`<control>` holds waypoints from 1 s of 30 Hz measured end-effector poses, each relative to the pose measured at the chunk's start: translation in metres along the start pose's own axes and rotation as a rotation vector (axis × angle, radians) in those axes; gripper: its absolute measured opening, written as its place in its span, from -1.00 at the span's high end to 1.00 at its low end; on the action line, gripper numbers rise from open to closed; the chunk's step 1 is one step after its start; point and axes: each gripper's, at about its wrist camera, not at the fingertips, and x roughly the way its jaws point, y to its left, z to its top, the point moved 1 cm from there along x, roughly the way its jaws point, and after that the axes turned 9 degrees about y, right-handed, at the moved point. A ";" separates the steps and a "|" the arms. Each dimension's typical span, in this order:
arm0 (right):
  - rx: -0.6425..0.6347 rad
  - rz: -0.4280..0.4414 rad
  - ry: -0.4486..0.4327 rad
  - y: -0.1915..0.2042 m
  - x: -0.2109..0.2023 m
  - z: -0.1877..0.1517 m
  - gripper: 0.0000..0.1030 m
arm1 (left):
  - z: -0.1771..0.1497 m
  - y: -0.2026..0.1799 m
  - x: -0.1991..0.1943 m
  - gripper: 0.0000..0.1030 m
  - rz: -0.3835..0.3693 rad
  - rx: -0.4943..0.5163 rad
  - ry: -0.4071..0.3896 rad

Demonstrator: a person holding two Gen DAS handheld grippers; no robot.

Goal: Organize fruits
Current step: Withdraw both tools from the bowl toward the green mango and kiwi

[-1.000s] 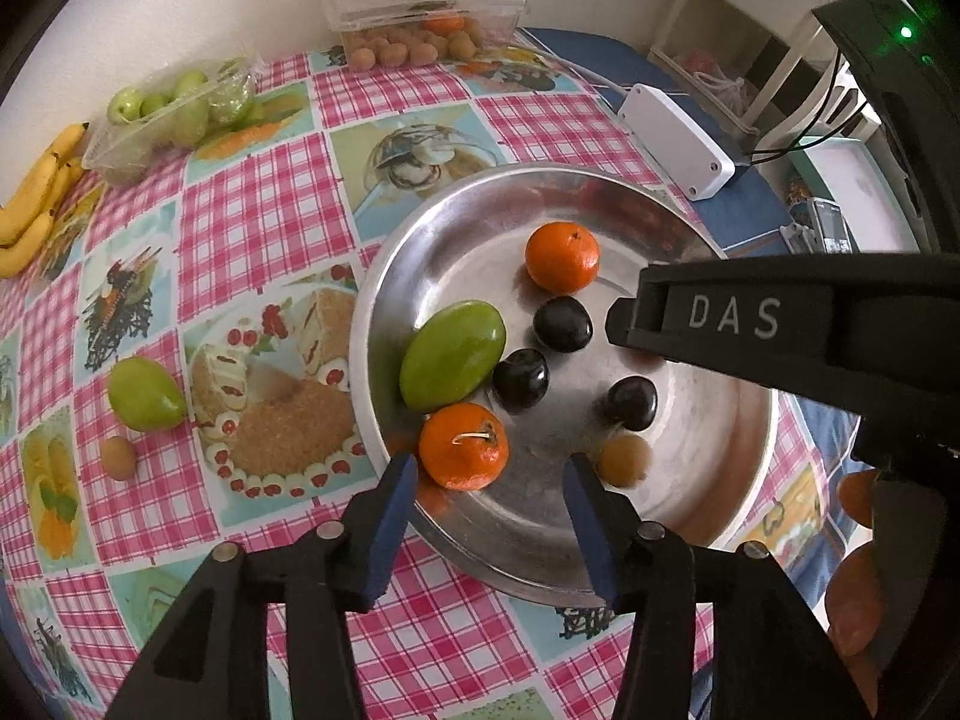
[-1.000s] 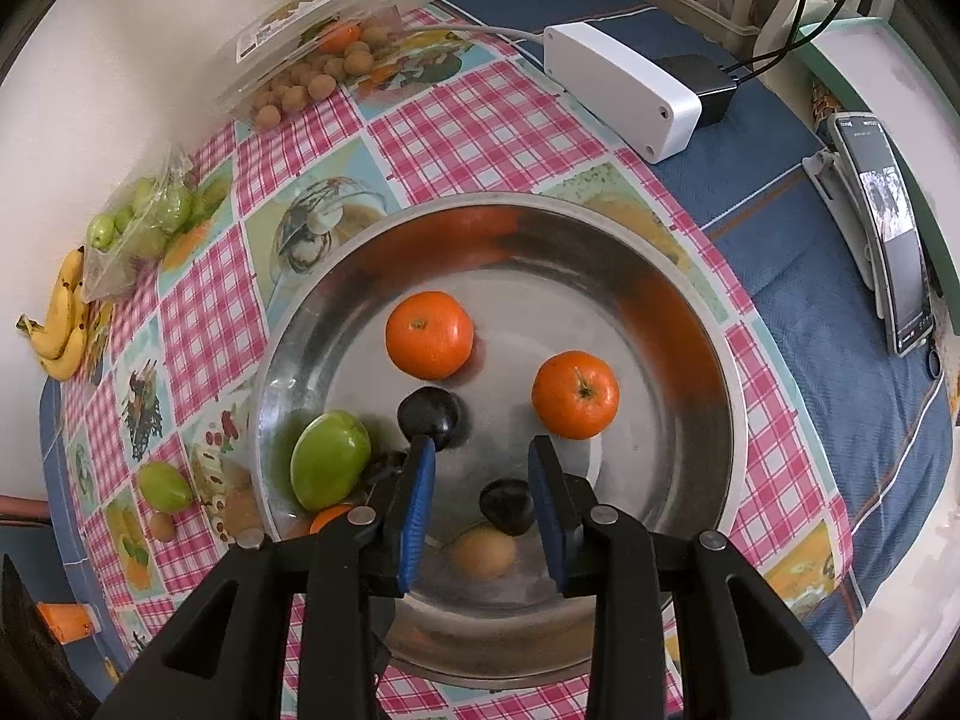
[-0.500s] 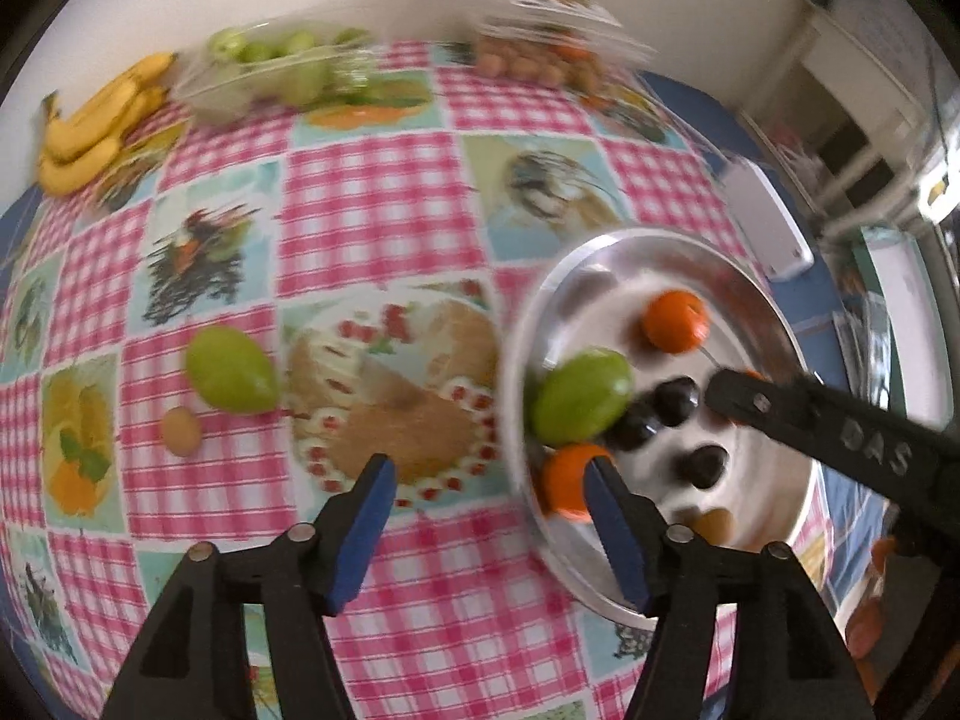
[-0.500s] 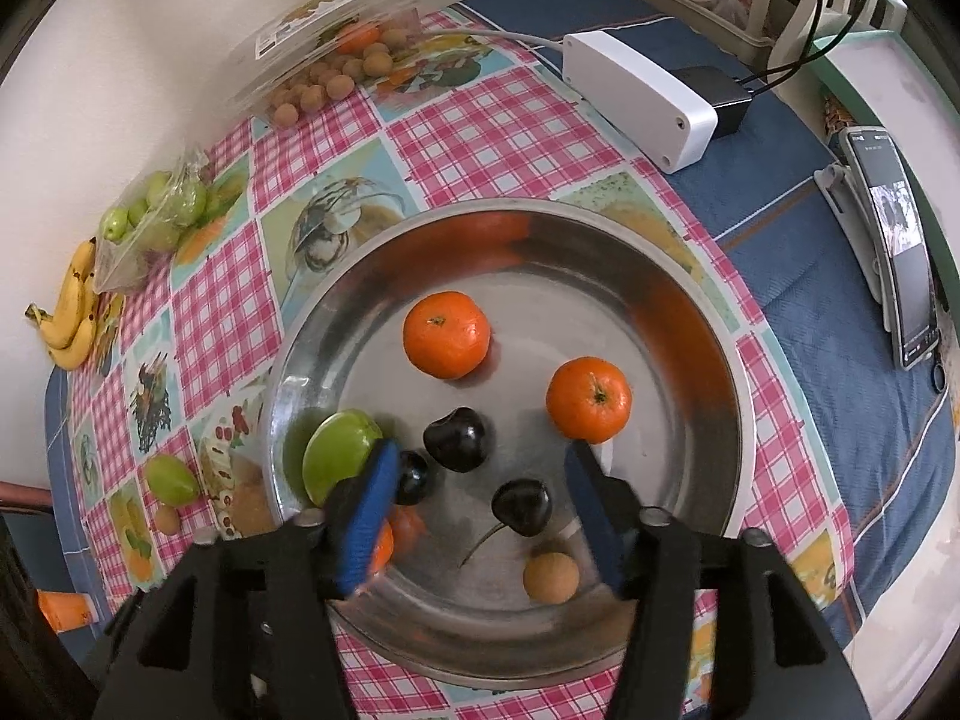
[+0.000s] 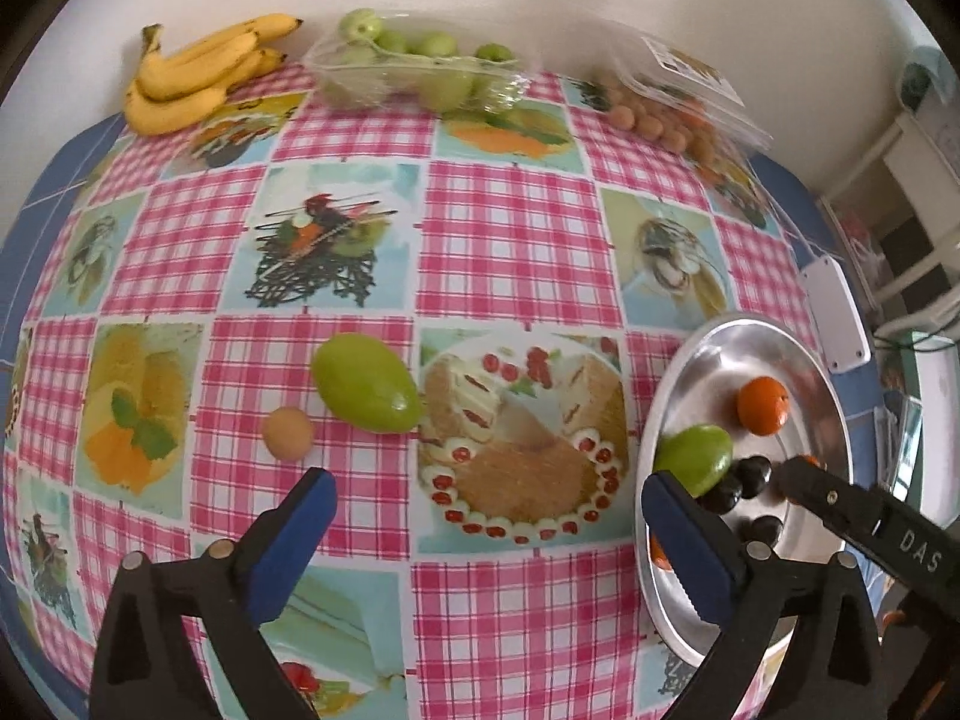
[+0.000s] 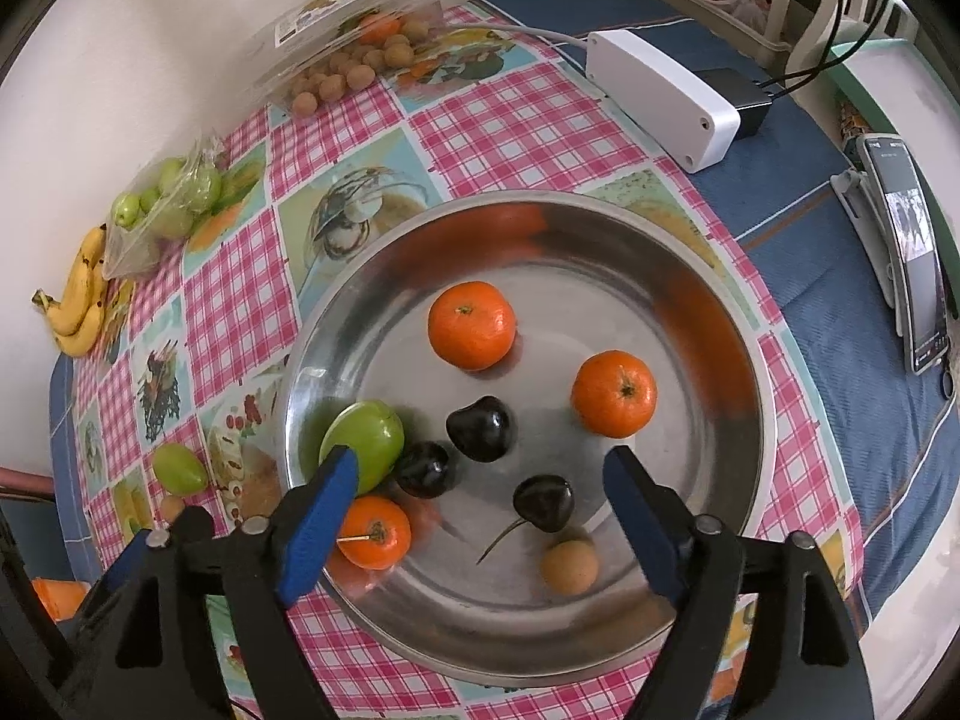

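The metal plate [image 6: 708,276] lies just ahead of my right gripper [image 6: 474,483], whose jaws have spread wide since one second ago, when they stood narrow around a dark cherry [image 6: 543,501]. This cherry now lies free between them, its stem toward me. Ahead are two more cherries, three mandarins [image 6: 472,324] and a green mango [image 6: 363,444] by my left fingertip; a small brown fruit [image 6: 569,564] is nearest me.

My left gripper [image 5: 486,519] is open too and holds nothing. It has swung away from the plate [image 5: 678,372], now at its right side, and faces the checkered tablecloth [image 5: 510,228]. Ahead and a little left lie a second green mango [image 5: 365,390] and a small round brown fruit [image 5: 288,432], close together.

Far ahead, by the white wall, are bananas [image 5: 192,75], a clear bag of green fruits [image 5: 414,72] and a clear box of brown fruits [image 5: 672,102].
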 end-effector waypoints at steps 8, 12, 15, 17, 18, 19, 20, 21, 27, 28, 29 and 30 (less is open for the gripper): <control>-0.021 -0.033 0.004 0.001 0.000 0.000 -0.99 | 0.002 0.014 -0.001 -1.00 0.012 -0.057 -0.016; -0.032 -0.027 0.002 0.006 -0.002 0.000 -0.99 | 0.004 0.021 -0.005 -1.00 0.006 -0.075 -0.026; -0.040 -0.026 0.008 0.012 -0.003 -0.003 -0.99 | 0.005 0.026 -0.009 -1.00 0.030 -0.077 -0.041; -0.052 -0.028 0.013 0.018 -0.003 -0.005 -0.99 | 0.005 0.029 -0.011 -1.00 0.047 -0.074 -0.049; -0.059 -0.031 0.013 0.020 -0.003 -0.006 -0.99 | 0.005 0.031 -0.013 -1.00 0.057 -0.070 -0.054; -0.066 -0.035 0.013 0.023 -0.004 -0.007 -0.99 | 0.005 0.033 -0.014 -1.00 0.063 -0.068 -0.057; -0.072 -0.038 0.013 0.026 -0.004 -0.009 -0.99 | 0.006 0.035 -0.015 -1.00 0.071 -0.066 -0.060; -0.078 -0.041 0.012 0.029 -0.005 -0.009 -0.99 | 0.006 0.038 -0.016 -1.00 0.080 -0.064 -0.064; -0.105 -0.047 0.018 0.047 -0.003 -0.015 -0.99 | 0.010 0.058 -0.025 -1.00 0.135 -0.045 -0.086; -0.111 -0.049 0.018 0.050 -0.003 -0.015 -0.99 | 0.011 0.063 -0.027 -1.00 0.153 -0.047 -0.090; -0.120 -0.051 0.019 0.054 -0.002 -0.016 -0.99 | 0.012 0.068 -0.028 -1.00 0.170 -0.052 -0.094; -0.127 -0.051 0.021 0.058 -0.001 -0.017 -0.99 | 0.013 0.075 -0.030 -1.00 0.182 -0.060 -0.095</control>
